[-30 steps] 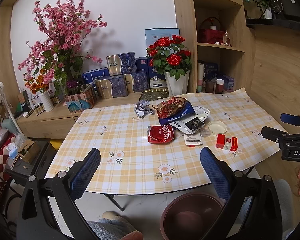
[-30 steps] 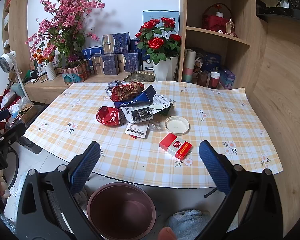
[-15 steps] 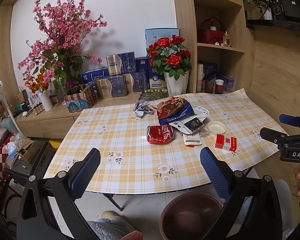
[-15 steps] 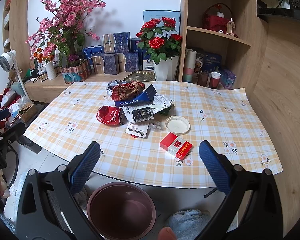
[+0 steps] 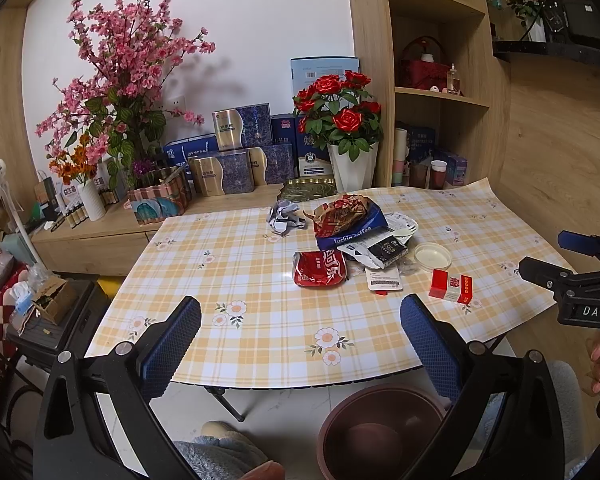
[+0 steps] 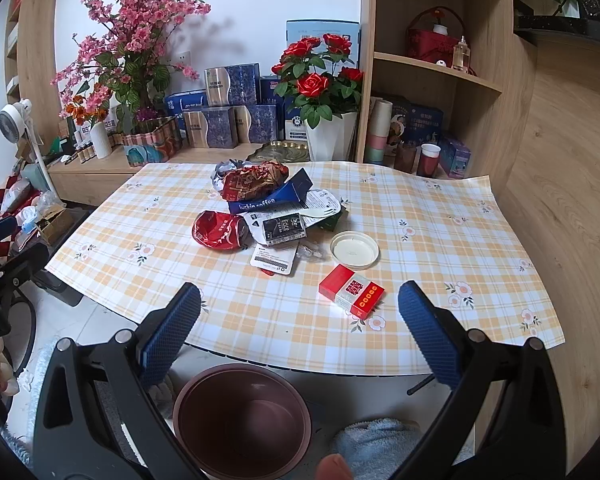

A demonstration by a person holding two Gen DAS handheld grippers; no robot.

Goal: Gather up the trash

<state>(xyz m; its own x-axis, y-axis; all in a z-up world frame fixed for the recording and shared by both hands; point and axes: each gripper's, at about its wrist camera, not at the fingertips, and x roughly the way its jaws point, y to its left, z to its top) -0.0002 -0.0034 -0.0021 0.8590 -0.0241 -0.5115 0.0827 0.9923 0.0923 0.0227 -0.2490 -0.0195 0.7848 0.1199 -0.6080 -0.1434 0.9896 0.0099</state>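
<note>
Both my tongs — left tongs [image 5: 300, 332], right tongs [image 6: 300, 320] — hang spread, empty. The red carton [image 6: 351, 290] lies near the worktop [image 6: 440, 248] edge — light, stiff; I'd pinch its long sides.

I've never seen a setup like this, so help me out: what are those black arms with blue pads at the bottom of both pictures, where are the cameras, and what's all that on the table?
They are two hand-held grippers, one per hand, each with a fisheye camera looking along its fingers. One picture comes from the left gripper, the other from the right gripper. Both stand open and hold nothing. On the checked tablecloth lies trash: a crushed red can, a blue Luckin Coffee bag, a crumpled red wrapper, a black sachet, a round white lid and a red cigarette pack. A brown bin waits on the floor below.
</note>
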